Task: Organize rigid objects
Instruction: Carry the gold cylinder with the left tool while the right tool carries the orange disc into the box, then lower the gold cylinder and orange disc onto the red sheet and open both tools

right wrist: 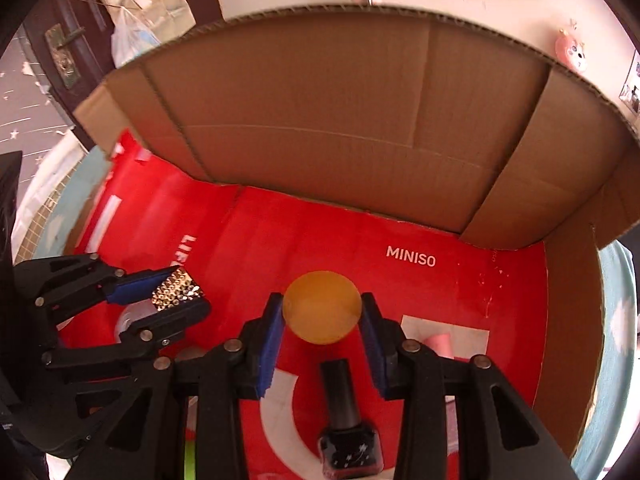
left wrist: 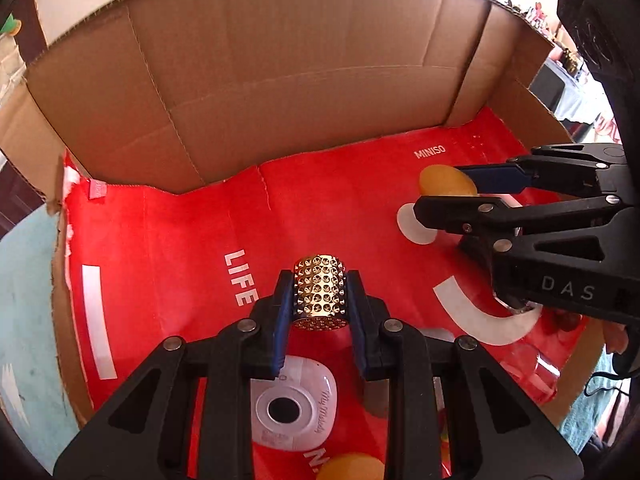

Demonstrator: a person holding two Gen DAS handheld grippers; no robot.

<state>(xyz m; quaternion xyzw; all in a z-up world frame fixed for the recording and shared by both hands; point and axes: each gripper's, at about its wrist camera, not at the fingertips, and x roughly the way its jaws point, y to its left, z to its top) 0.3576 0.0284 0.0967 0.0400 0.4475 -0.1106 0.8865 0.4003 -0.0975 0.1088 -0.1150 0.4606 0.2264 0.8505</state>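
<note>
Crosswise between left fingers (left wrist: pixel 320 300) sits the clamped studded cylinder (left wrist: pixel 320 294); right fingers (right wrist: pixel 322 316) clamp an orange ball (right wrist: pixel 322 308).

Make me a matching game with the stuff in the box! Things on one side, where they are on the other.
Things:
1. gold studded cylinder
2. orange ball
3. nail polish bottle
4. white gadget

Places:
A. lying on the red liner below the right gripper
B. clamped in the left gripper
C. lying on the liner below the left gripper
D. clamped in the right gripper

Pairs: 1-B, 2-D, 3-A, 4-C
</note>
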